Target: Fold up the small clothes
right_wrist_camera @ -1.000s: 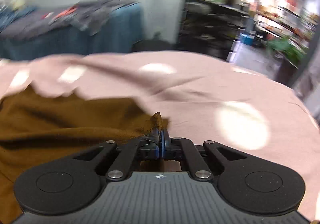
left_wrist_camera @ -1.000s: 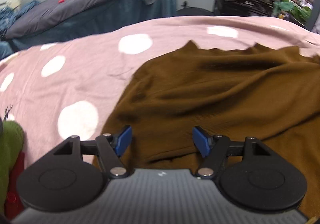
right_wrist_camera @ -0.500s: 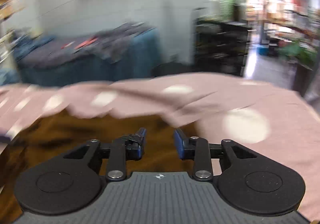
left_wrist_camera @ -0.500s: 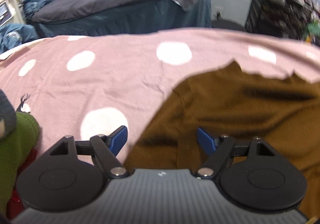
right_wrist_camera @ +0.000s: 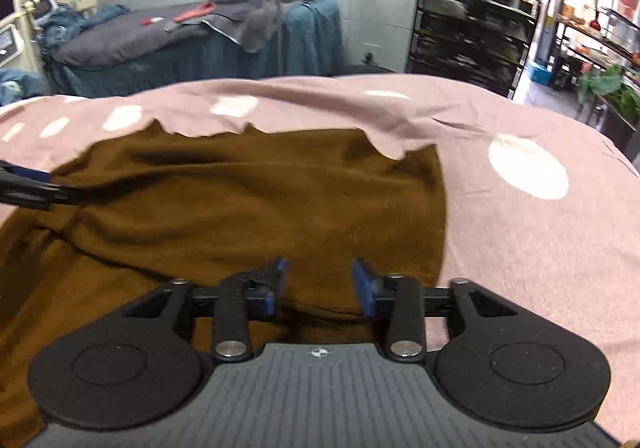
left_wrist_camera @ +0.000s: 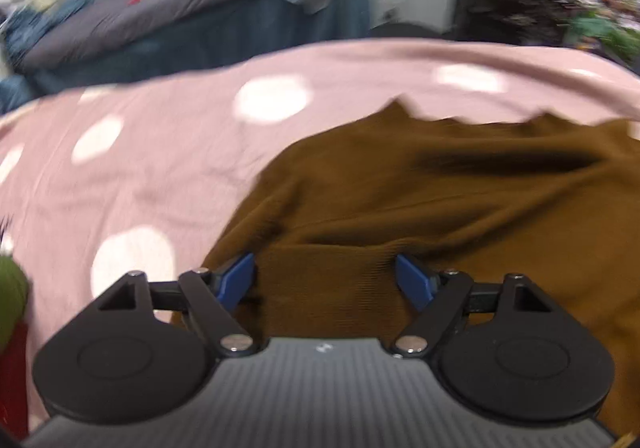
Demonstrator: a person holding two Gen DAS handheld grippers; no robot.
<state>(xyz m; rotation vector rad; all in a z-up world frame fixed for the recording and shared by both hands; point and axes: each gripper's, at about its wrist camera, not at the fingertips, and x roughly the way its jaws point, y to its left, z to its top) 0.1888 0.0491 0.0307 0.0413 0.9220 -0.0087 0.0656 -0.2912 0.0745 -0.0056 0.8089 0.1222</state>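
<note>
Hovering low over the near edge of a brown garment [left_wrist_camera: 420, 207], the left tongs [left_wrist_camera: 325, 280] have jaws still opening, wide apart, with a ribbed band of the cloth lying under the gap and neither blue pad pressing it. The right tongs [right_wrist_camera: 318, 284] sit over the same garment's near right corner, jaws also opening, the cloth loose beneath them and not gripped. The garment [right_wrist_camera: 248, 199] lies spread and rumpled on a pink sheet [right_wrist_camera: 520, 248] with white dots, which covers the table; a fold of the sheet laps over its far edge. In the right view the left tongs' tip shows at the left edge over the cloth. A green and red item [left_wrist_camera: 10, 300] lies at the left edge. Farther back stands a bed [right_wrist_camera: 168, 47] with blue skirt and grey cover, and at the right a black rack [right_wrist_camera: 472, 39] with bottles.
</note>
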